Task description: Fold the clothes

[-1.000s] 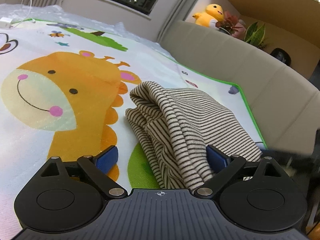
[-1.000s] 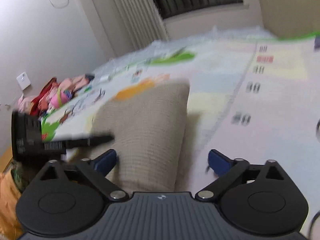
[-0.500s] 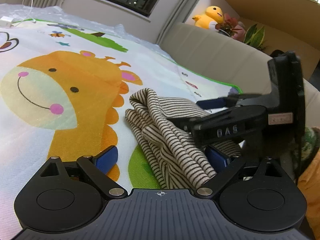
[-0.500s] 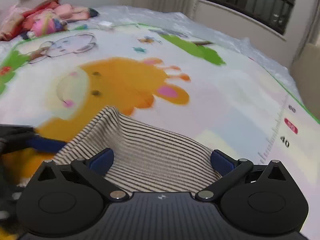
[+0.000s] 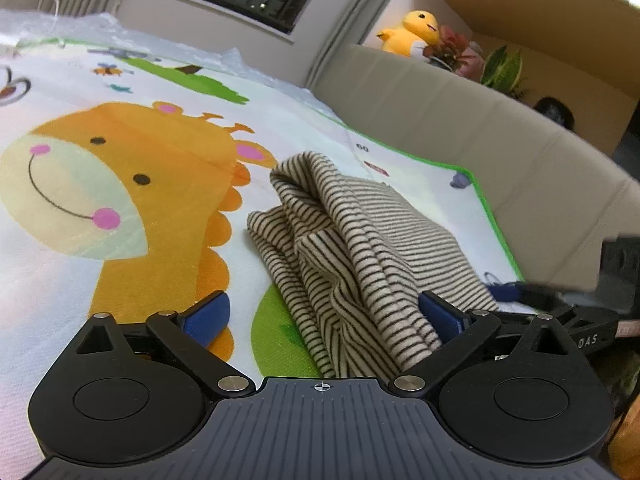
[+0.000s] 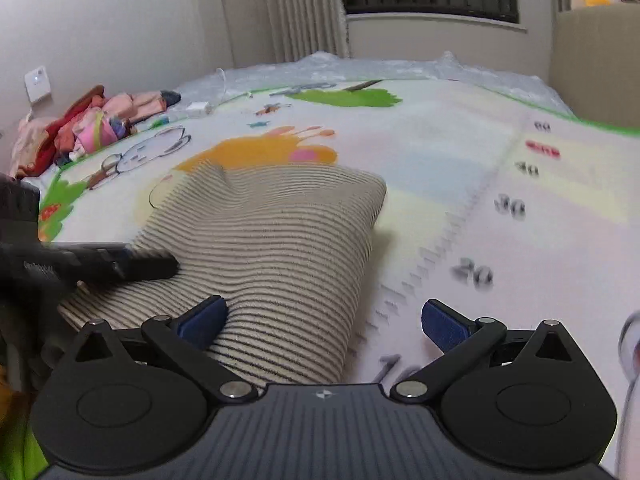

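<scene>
A beige garment with thin dark stripes (image 5: 360,240) lies folded in a lumpy bundle on the giraffe play mat (image 5: 120,184). My left gripper (image 5: 322,314) is open, its near edge of cloth resting between the fingers and against the right blue pad (image 5: 440,312). My right gripper (image 5: 516,292) reaches in low from the right edge, just past the bundle's right side. In the right wrist view the same garment (image 6: 272,240) spreads ahead, and my right gripper (image 6: 324,320) is open with its left pad (image 6: 204,318) over the cloth. My left gripper (image 6: 152,266) lies across the cloth's left side.
A beige padded wall (image 5: 440,120) borders the mat on the right, with a yellow plush duck (image 5: 416,32) and plants on the ledge above. A heap of pink and red clothes (image 6: 80,128) sits at the mat's far left corner beside a white charger (image 6: 198,109).
My right gripper swept across over the striped garment and has drawn back to its right side. The bundle has shifted slightly. My left gripper has stayed open in place.
</scene>
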### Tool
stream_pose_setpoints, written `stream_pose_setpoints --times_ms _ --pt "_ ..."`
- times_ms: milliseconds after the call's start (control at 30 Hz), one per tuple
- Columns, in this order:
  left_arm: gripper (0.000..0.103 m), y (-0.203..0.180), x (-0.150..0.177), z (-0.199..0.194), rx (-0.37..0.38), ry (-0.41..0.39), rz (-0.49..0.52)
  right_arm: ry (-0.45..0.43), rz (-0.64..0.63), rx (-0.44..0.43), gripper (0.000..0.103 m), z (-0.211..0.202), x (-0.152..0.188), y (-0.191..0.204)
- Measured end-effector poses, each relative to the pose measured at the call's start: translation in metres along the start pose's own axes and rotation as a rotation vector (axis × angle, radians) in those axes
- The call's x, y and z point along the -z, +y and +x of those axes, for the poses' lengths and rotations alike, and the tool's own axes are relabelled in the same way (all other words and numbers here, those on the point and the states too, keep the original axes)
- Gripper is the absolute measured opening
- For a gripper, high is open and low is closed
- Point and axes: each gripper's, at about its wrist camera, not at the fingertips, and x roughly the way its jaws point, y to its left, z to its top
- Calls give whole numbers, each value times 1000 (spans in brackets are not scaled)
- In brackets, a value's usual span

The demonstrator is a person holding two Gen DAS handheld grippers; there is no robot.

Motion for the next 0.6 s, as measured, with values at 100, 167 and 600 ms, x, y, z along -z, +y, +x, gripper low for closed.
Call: stream_pose_setpoints --times_ms 100,167,600 --pt "102 -1 0 -1 -13 -1 -4 -45 207 -101 103 7 18 -24" --pt "102 -4 1 -1 -30 0 -6 -74 203 -107 103 5 22 -24" --pt "101 -40 10 -16 -61 83 -94 -128 270 -197 103 0 34 -41"
